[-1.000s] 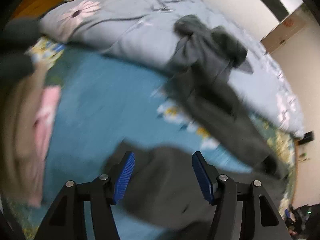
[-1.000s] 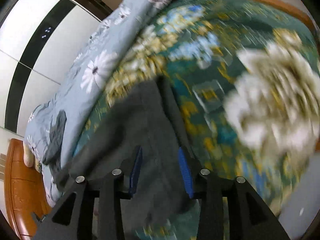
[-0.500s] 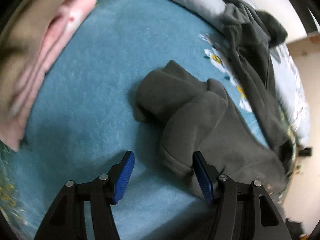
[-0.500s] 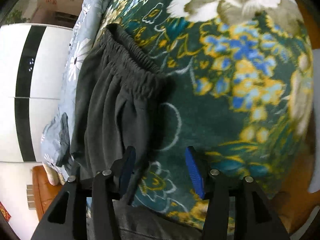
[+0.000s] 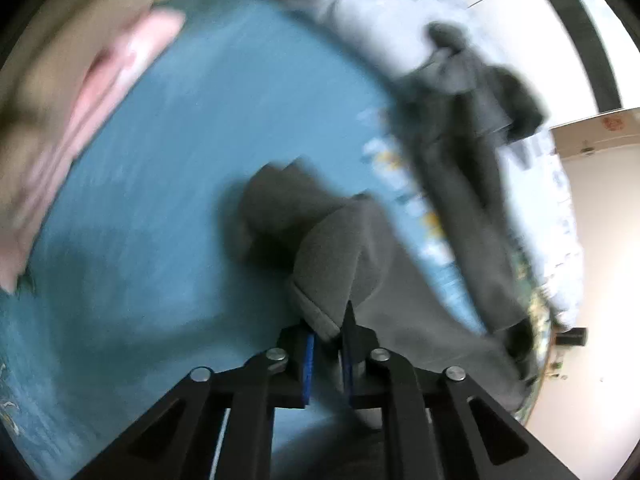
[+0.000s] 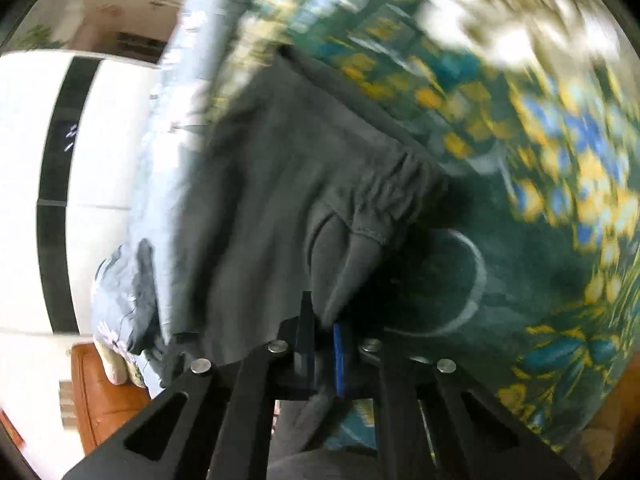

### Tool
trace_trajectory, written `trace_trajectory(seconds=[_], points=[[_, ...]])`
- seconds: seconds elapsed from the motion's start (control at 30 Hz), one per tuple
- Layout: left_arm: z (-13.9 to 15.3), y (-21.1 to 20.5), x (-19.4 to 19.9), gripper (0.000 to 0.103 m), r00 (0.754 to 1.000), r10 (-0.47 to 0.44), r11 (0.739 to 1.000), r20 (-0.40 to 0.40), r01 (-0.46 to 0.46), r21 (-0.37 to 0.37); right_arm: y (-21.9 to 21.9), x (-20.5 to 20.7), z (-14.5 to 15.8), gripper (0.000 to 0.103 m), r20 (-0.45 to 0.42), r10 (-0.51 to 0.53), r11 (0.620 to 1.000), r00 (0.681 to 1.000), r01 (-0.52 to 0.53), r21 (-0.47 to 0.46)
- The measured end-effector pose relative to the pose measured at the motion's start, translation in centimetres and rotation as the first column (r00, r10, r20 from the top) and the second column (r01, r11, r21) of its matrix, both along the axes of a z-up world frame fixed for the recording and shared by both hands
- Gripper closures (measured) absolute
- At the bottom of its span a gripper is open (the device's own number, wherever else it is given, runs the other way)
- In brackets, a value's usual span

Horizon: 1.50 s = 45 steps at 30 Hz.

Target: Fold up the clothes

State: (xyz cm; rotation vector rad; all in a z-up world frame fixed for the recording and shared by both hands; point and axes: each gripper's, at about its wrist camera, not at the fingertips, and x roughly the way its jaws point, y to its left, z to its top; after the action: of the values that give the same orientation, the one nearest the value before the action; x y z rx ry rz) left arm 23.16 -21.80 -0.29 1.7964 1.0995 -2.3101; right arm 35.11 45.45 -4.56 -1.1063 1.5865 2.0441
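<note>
Both grippers were spread half a second ago; now the left gripper (image 5: 329,340) pinches the grey trousers (image 5: 332,264) at a leg cuff, and the right gripper (image 6: 325,338) pinches the gathered waistband (image 6: 384,196). So the long axis runs hand to hand, the trousers lying ahead on the bedspread (image 5: 168,184). Only the left view shows, farther off, another dark garment (image 5: 472,128) and pink folded clothes (image 5: 104,92).
</note>
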Motion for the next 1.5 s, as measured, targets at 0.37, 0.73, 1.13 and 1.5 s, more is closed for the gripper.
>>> trace_trajectory(seconds=[0.37, 0.73, 1.13, 1.5], points=[[12.3, -0.6, 0.1, 0.094, 0.977, -0.027, 0.998, -0.214, 0.039, 0.054, 0.2, 3.3, 15.1, 0.098, -0.292, 0.076, 0.984, 0.953, -0.023, 0.179], [6.3, 2.2, -6.5, 0.092, 0.991, 0.030, 0.999, 0.130, -0.033, 0.022, 0.3, 1.8, 13.6, 0.097, -0.187, 0.078, 0.986, 0.979, -0.048, 0.159], [2.2, 7.6, -21.1, 0.089, 0.950, 0.071, 0.994, 0.303, -0.043, -0.098, 3.1, -10.1, 9.8, 0.097, -0.034, 0.148, 0.975, 0.988, -0.140, 0.174], [1.2, 6.7, -21.0, 0.046, 0.998, -0.059, 0.982, -0.020, 0.062, 0.180, 6.7, -15.7, 3.4, 0.097, 0.072, 0.103, 0.986, 0.992, -0.111, 0.122]])
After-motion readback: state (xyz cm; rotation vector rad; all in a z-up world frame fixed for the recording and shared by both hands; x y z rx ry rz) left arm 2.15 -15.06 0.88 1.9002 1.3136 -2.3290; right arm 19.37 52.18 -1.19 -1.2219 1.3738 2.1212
